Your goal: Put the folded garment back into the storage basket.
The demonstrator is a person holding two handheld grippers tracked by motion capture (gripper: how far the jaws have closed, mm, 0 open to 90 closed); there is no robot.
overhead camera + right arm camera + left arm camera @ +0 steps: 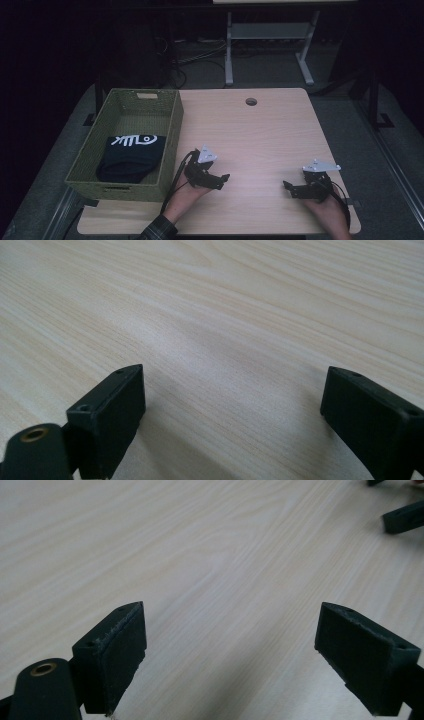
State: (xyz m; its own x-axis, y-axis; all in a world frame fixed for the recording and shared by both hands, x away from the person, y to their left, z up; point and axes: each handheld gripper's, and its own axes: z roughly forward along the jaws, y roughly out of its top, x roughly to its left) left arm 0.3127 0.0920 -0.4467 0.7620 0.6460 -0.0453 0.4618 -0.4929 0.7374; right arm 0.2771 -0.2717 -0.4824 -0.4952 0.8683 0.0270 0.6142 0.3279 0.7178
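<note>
Lying folded: black garment (131,159), white print.

A dim lab or office: wooden desk (260,135) with cable hole (251,101), floor cables (200,60), another metal-legged desk (270,35) behind.

Two hand-held claws, left claw (223,179) and right claw (287,186), low over a pale wooden bench (260,135), well apart; at the bench's left edge, a green woven basket (170,145) holding folded black cloth (131,156) with white print.
</note>
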